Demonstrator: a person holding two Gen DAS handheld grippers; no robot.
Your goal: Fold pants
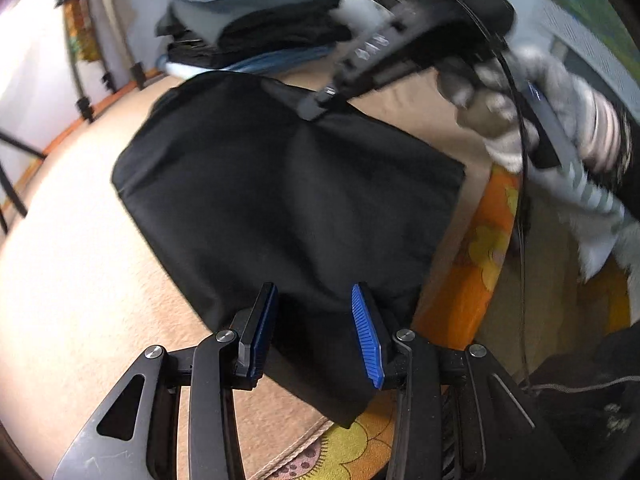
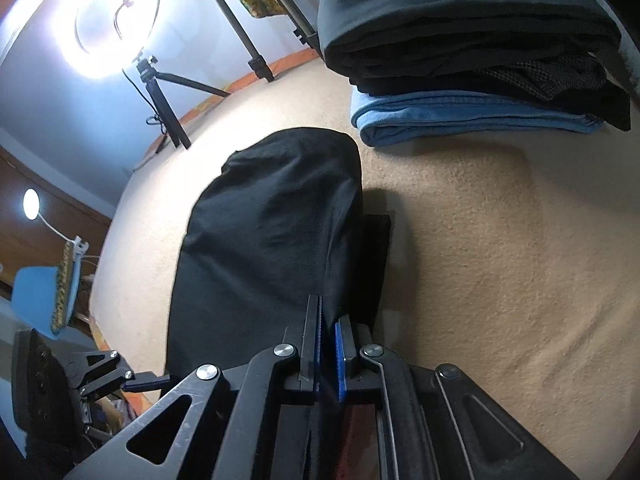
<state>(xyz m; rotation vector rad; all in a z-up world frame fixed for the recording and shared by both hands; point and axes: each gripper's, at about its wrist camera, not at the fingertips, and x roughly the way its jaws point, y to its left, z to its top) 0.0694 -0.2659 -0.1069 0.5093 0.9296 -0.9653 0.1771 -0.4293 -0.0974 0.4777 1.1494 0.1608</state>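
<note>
The black pants (image 1: pixel 280 200) lie folded on a beige blanket (image 1: pixel 80 280). My left gripper (image 1: pixel 314 304) is open, its blue pads on either side of the pants' near edge, which lies between them. My right gripper (image 1: pixel 320 106) shows in the left wrist view at the far edge of the pants, held by a gloved hand (image 1: pixel 520 120). In the right wrist view the right gripper (image 2: pixel 328 320) is shut on an edge of the black pants (image 2: pixel 272 232) and lifts it a little off the blanket (image 2: pixel 500 260).
A stack of folded dark and blue clothes (image 2: pixel 472 60) sits at the back of the blanket (image 1: pixel 256 28). A ring light on a tripod (image 2: pixel 116 20) stands beyond the bed's edge. An orange flowered sheet (image 1: pixel 480 248) shows at the right edge. A blue chair (image 2: pixel 36 296) stands at left.
</note>
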